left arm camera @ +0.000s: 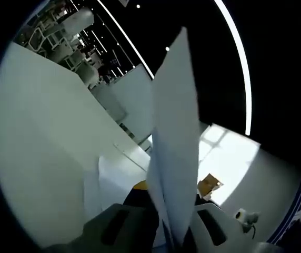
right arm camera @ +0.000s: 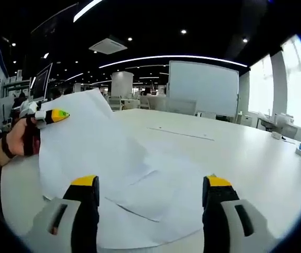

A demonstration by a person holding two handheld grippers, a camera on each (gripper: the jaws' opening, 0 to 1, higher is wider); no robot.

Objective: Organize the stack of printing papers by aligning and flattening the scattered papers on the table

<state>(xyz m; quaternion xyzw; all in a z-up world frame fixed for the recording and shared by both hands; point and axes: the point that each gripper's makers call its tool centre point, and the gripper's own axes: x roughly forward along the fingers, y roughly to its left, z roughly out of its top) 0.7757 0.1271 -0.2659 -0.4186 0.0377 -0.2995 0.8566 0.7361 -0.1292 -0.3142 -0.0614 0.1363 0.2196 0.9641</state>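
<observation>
White table [right arm camera: 256, 158], left gripper [left arm camera: 174, 221] pinching lifted paper [left arm camera: 174, 132], right gripper [right arm camera: 150, 192] spread above sheets [right arm camera: 150, 195].

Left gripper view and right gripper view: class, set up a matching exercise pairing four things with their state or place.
Things:
1. left gripper
2. right gripper
3. loose papers
4. table

States:
A. open, holding nothing
B. white, bearing the papers
C. shut on a lifted sheet
D. lying flat, overlapping

Pairs: 1-C, 2-A, 3-D, 4-B
</observation>
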